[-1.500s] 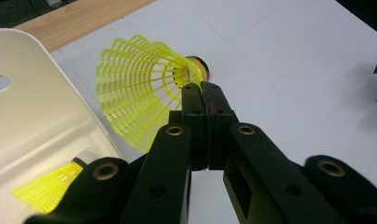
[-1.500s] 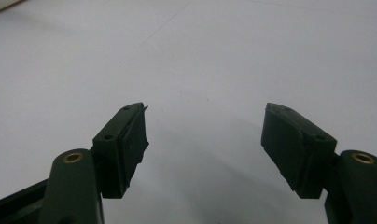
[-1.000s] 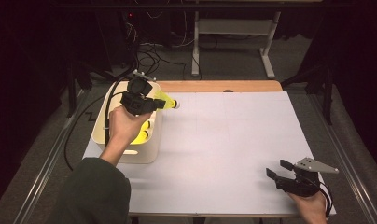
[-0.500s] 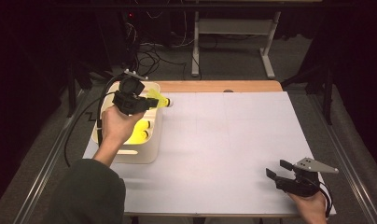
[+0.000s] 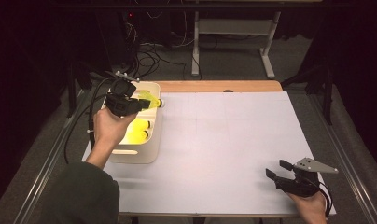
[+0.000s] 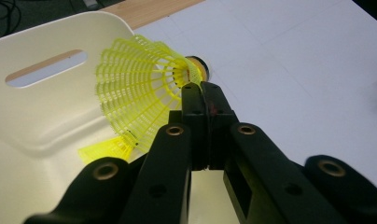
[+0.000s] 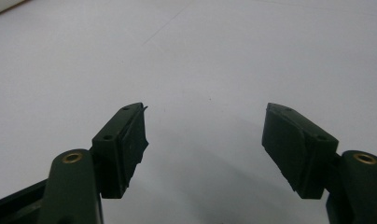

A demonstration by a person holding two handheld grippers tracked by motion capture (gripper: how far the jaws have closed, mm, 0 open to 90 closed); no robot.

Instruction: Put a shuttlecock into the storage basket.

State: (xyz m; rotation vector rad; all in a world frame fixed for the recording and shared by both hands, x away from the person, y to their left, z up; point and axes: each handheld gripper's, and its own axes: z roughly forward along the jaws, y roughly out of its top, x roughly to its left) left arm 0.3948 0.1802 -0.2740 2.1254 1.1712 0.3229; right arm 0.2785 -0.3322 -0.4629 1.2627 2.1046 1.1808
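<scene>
White paper covers the worktop (image 5: 224, 140), with dark floor and cables beyond at twelve o'clock. At nine o'clock sits a cream bin (image 5: 147, 151) holding more yellow shuttlecocks (image 5: 136, 135). Above its far rim, the left hand-held gripper (image 6: 199, 88) is clamped on the skirt of a yellow shuttlecock (image 6: 140, 88). At five o'clock, the right hand-held gripper (image 7: 205, 140) rests with jaws apart, empty.

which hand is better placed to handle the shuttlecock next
Left. The left claw is already shut on the yellow shuttlecock, holding it by the white bin. The right claw sits open and empty at the table's near right corner, far from the bin.
</scene>
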